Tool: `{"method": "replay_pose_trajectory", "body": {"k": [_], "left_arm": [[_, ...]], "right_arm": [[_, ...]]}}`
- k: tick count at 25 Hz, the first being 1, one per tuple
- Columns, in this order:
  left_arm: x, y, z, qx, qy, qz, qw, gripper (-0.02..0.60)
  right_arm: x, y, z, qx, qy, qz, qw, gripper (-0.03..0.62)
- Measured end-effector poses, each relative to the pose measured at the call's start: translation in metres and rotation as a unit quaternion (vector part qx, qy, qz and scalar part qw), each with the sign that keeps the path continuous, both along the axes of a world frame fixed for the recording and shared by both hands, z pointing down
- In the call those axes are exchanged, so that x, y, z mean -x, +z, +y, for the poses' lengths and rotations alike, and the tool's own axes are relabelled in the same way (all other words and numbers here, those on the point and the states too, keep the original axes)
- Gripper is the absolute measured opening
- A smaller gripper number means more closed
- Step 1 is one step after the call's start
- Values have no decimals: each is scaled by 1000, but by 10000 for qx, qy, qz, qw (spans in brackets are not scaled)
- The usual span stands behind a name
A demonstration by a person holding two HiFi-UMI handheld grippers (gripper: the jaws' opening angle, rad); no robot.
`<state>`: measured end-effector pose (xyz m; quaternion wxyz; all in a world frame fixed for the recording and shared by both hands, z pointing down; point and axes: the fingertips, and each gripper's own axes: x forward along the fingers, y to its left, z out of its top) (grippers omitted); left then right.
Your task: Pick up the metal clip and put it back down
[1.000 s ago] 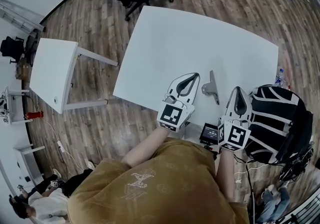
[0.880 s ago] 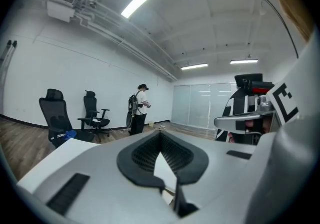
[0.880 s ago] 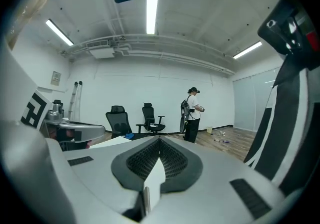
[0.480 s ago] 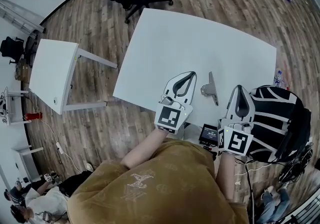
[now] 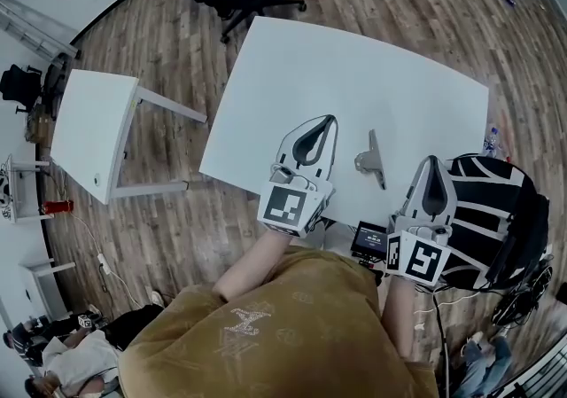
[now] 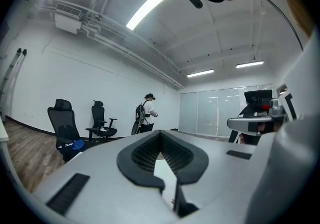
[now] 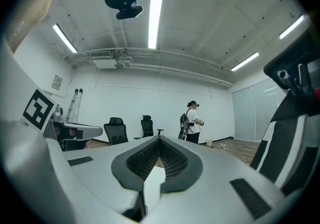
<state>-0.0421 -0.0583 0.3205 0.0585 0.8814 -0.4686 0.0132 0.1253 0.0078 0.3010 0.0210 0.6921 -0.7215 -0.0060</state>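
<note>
From the head view, the metal clip (image 5: 372, 159) lies on the white table (image 5: 354, 68) near its front edge. It sits between our left gripper (image 5: 324, 121) and right gripper (image 5: 431, 163), touching neither, so we judge either could reach it. In the left gripper view, the jaws meet at their tips with nothing between them, aimed across the room. The right gripper view shows the same: jaws together, empty.

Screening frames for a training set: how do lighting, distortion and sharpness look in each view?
Head view: strong fisheye bows the edges of the white table; even light, metal clip sharp. Left gripper view: bright ceiling light strip glares, corners vignetted black. Right gripper view: same vignette, ceiling strip blown out.
</note>
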Motion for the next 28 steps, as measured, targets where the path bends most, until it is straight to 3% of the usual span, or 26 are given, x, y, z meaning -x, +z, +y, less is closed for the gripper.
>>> {"method": "replay_pose_trajectory", "body": {"k": [7, 16, 28], "left_arm": [[-1, 2, -2, -53, -57, -21, 10000, 6], [2, 19, -4, -12, -38, -330, 9994, 6], [4, 19, -5, -145, -24, -230, 9996, 6]], "right_arm": [[0, 4, -3, 125, 38, 163, 9998, 8], [0, 11, -7, 214, 12, 171, 9996, 8], [2, 11, -11, 255, 45, 134, 9996, 8]]}}
